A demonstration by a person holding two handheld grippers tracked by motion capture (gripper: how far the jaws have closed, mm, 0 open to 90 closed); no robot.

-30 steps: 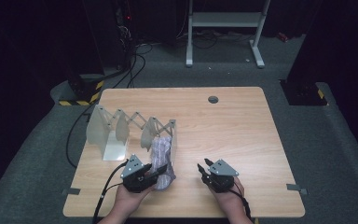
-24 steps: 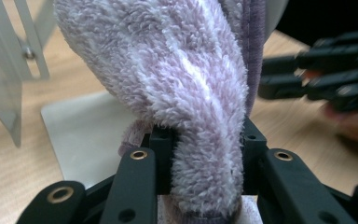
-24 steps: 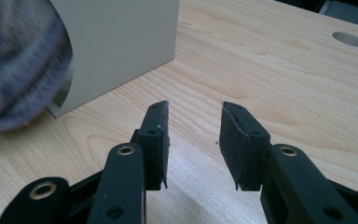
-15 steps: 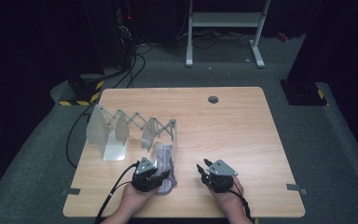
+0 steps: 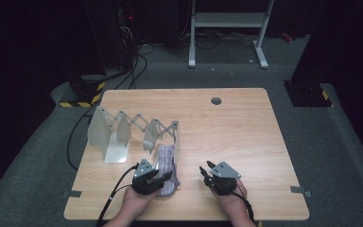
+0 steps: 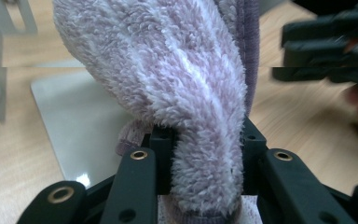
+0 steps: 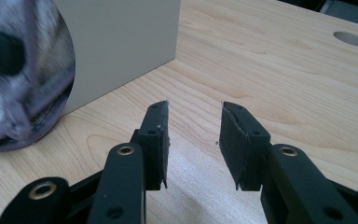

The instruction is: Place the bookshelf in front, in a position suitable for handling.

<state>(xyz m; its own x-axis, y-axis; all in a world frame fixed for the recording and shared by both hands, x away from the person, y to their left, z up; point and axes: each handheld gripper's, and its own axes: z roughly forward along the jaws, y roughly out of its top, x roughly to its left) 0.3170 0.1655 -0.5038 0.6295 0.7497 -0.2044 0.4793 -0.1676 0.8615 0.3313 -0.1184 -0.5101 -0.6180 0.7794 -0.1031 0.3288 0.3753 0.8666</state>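
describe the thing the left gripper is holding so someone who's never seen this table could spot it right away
Start at the wooden table and find the grey folding rack on its left side. Just in front of the rack's right end, the left gripper is shut on a rolled towel. It is the one soft thing there: fluffy, pale purple, with a darker hem.

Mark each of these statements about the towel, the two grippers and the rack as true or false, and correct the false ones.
1. The left gripper is clamped on a fluffy lilac towel. True.
2. The right gripper holds the towel too. False: its jaws stand open with nothing between them.
3. A folding accordion rack stands on the left part of the table. True.
4. The towel hangs on the rack. False: it lies on the table in front of the rack's right end, with its near end in the left gripper.
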